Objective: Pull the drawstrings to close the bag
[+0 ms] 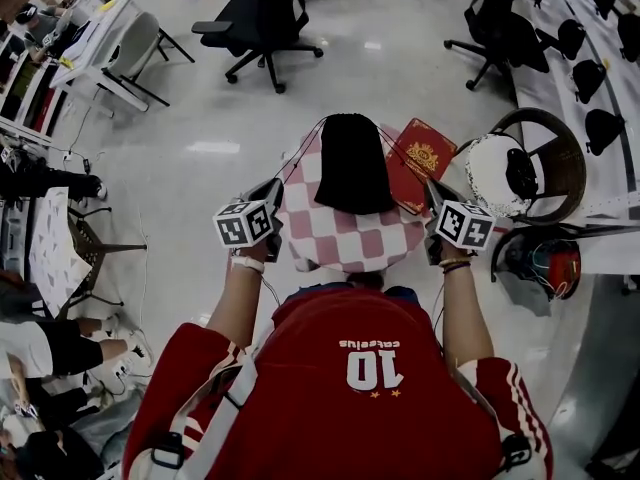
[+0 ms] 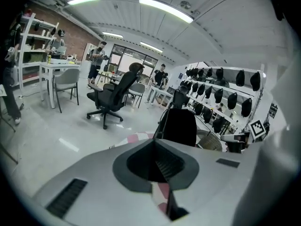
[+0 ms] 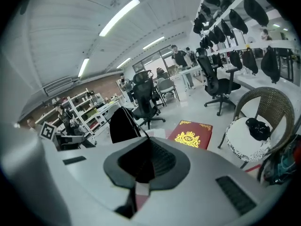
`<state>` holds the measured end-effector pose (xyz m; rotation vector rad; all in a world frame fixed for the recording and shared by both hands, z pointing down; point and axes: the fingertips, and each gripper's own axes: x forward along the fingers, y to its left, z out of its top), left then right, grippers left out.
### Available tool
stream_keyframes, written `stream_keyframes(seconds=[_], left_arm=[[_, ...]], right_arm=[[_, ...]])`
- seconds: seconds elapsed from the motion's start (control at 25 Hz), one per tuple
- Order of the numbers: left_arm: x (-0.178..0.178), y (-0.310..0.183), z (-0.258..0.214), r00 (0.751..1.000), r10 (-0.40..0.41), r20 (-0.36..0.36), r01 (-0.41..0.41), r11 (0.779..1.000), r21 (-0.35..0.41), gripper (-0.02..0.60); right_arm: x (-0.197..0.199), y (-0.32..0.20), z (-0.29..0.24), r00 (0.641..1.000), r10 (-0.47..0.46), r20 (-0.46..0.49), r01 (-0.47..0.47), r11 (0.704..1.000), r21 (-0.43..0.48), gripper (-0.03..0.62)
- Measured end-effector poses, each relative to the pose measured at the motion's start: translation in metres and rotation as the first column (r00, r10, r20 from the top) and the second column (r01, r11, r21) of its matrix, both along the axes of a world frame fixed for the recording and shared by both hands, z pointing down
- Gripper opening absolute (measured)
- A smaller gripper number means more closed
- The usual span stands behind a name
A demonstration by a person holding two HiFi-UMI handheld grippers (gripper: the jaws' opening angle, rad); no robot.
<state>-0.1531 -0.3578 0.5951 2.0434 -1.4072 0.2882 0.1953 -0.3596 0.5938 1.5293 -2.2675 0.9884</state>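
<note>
A black bag (image 1: 352,163) is seen standing upright on a desk (image 1: 340,243) covered in a pink-and-white chequered cloth, towards its 12 o'clock edge. The left tongs (image 1: 273,188) are held at the bag's 8 o'clock and are clenched on the left drawstring (image 2: 160,124). The right tongs (image 1: 431,188) are held at 4 o'clock and are clenched on the right drawstring (image 3: 137,124). Both cords are stretched up to the bag's top. A red book (image 1: 420,158) with a gold crest is seen at the bag's 3 o'clock.
</note>
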Motion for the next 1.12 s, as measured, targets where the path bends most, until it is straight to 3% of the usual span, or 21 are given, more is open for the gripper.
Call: stream_keyframes(seconds=[0.36,0.64,0.88,1.04,1.12], left_arm=[[-0.006,0.022,0.019,0.998,0.046,-0.046,-0.047,0.999,-0.006,0.009],[0.009,0.056,0.044,0.991,0.114,-0.067,-0.119,0.990,-0.082,0.009],[0.016,0.067,0.039,0.987,0.139,-0.078,-0.145,0.987,-0.070,0.009],[0.013,0.067,0.022,0.987,0.141,-0.079,-0.144,0.989,-0.030,0.011],[0.014,0.068,0.015,0.985,0.158,-0.075,-0.159,0.987,-0.008,0.056]], right_arm=[[-0.039,0.039,0.030,0.995,-0.083,-0.046,0.081,0.995,-0.056,0.017],[-0.072,0.073,0.056,0.984,-0.160,-0.072,0.148,0.977,-0.151,0.017],[-0.073,0.087,0.060,0.988,-0.134,-0.080,0.120,0.980,-0.161,0.017],[-0.063,0.087,0.048,0.993,-0.093,-0.076,0.084,0.989,-0.118,0.018],[-0.058,0.086,0.039,0.994,-0.077,-0.073,0.071,0.994,-0.086,0.018]])
